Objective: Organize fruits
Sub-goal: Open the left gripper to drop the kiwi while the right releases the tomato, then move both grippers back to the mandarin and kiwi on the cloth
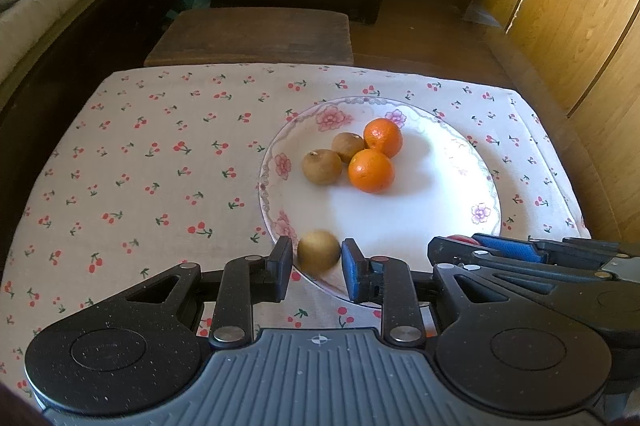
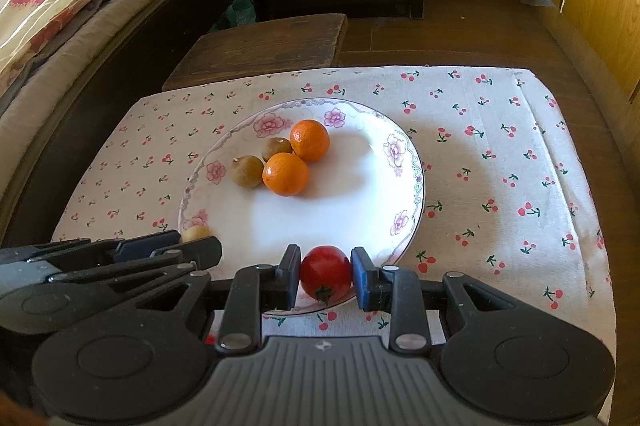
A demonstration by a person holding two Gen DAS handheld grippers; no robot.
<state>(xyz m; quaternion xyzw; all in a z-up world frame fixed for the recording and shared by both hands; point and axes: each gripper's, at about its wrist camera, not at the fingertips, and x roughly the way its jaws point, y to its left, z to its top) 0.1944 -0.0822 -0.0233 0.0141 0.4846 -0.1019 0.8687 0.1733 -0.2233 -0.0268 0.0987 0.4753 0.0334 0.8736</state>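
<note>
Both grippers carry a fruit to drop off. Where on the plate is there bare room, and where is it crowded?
The plate is bare across its middle and right half, from the front rim to the purple flowers. The back left is crowded: two oranges and two brown fruits sit bunched together. The cherry-print cloth right of the plate is also bare.

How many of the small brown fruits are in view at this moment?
3. Two sit on the plate left of the oranges: the near brown fruit and the far brown fruit. The third brown fruit is between the left tongs at the plate's near rim. None seems hidden.
</note>
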